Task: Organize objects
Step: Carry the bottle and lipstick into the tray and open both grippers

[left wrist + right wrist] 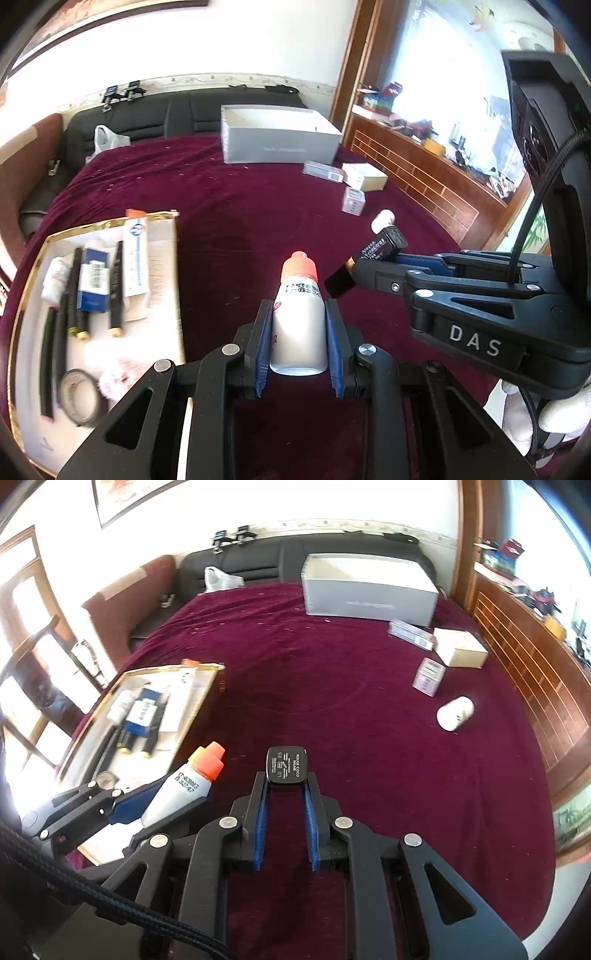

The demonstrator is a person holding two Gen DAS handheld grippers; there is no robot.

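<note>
The left gripper (pixel 298 314) at the bottom centre of its frame is clamped on a white bottle (pixel 299 325) with an orange cap, held upright between the blue pads. To its right in that frame, the right gripper (pixel 285 786) pinches a small black tube (pixel 287 765) at its fingertips, label end facing the camera; the jaws are nearly closed on it. Both hang above a dark red cloth (pixel 332 709) that covers the desk.

At the lower left of the left frame lies a gold-edged tray (pixel 33 258) holding black sticks with gold tips, a blue-and-white box (pixel 92 280), a long white tube, a tape roll (pixel 79 400) and something pink and fluffy.

Further off, at the right of the right frame, a white jar (pixel 455 712) lies on its side on the cloth. Beyond it stand a small clear box (pixel 428 675), a cream carton (pixel 460 648) and a flat clear case (pixel 410 631), close together. At the far edge sits a large open grey box (pixel 369 590), with a black sofa (pixel 240 559) behind
</note>
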